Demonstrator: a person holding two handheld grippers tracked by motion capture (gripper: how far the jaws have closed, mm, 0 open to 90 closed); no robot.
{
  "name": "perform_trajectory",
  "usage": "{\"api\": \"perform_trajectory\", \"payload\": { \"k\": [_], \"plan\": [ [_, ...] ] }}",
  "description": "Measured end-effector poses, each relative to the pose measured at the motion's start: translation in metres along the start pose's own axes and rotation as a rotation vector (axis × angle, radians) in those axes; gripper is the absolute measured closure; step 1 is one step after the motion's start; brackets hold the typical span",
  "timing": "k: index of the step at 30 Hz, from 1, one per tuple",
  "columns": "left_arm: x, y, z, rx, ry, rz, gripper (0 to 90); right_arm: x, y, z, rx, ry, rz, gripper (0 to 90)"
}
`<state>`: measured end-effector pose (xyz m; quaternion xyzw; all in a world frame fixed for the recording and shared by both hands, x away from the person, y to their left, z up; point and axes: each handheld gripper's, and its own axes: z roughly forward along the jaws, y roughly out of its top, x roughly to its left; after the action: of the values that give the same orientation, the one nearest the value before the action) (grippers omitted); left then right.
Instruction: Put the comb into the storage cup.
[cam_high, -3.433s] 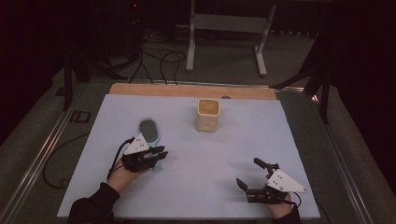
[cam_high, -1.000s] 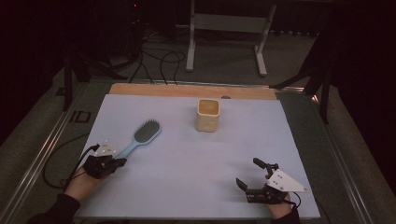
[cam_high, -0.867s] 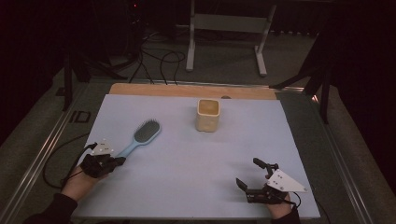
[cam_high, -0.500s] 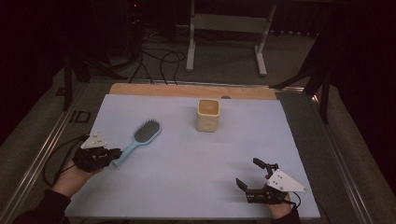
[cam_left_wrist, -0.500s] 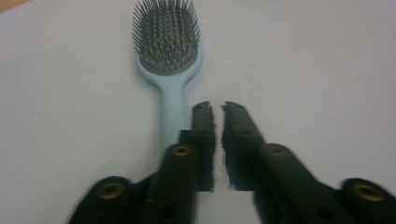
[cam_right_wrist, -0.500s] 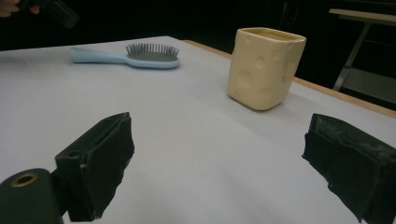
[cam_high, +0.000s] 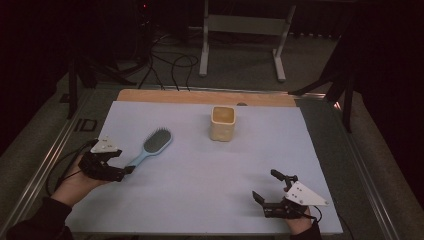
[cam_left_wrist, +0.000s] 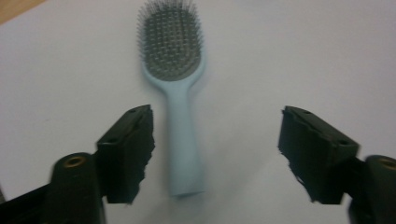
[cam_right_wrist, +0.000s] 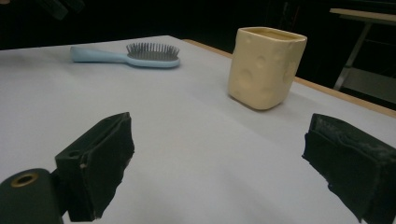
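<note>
Left gripper (cam_left_wrist: 215, 154): jaws just opened wide, nothing gripped; hairbrush (cam_left_wrist: 175, 84) lies flat on white table (cam_high: 200, 195), handle end between the pads, untouched, bristles up, head pointing away. Right gripper (cam_right_wrist: 219, 168): jaws wide, empty; yellow cup (cam_right_wrist: 266, 65) stands ahead, well apart.

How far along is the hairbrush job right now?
Done: the hairbrush lies flat on the white sheet, bristles up, left of the yellow cup. In hand: nothing; the left hand-held gripper has just been opening, its jaws apart beside the handle without pressing it. The right hand-held gripper rests open. Left: apparently only withdrawing the left one.
</note>
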<state>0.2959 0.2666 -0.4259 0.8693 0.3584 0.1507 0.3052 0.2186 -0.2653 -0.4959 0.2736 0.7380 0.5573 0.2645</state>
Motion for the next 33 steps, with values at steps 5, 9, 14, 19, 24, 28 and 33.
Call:
{"api": "perform_trajectory", "payload": {
  "k": [5,9,14,19,24,28,33],
  "plan": [
    [0.005,0.007,0.004,0.042,-0.026,-0.016,7.9,0.000,0.000,0.000,-0.003,0.003,0.000,7.9],
    [0.009,0.010,0.005,0.050,-0.033,-0.023,0.0,0.000,0.000,0.000,-0.001,0.002,0.009,7.9],
    [0.015,0.016,0.007,0.075,-0.018,-0.025,0.0,0.000,0.000,0.000,-0.002,0.004,0.006,7.9],
    [0.022,0.027,0.013,0.107,-0.004,-0.047,0.0,0.000,0.000,0.001,-0.001,0.006,0.007,7.9],
    [0.027,0.035,0.019,0.120,-0.024,-0.053,0.0,0.000,0.000,0.001,0.001,0.008,0.008,7.9],
    [0.028,0.042,0.026,0.147,-0.015,-0.060,0.0,0.000,0.000,0.001,-0.001,0.009,0.009,7.9],
    [0.030,0.048,0.034,0.169,-0.022,-0.061,0.0,0.000,0.000,0.001,0.000,0.011,0.008,7.9]
  ]
}}
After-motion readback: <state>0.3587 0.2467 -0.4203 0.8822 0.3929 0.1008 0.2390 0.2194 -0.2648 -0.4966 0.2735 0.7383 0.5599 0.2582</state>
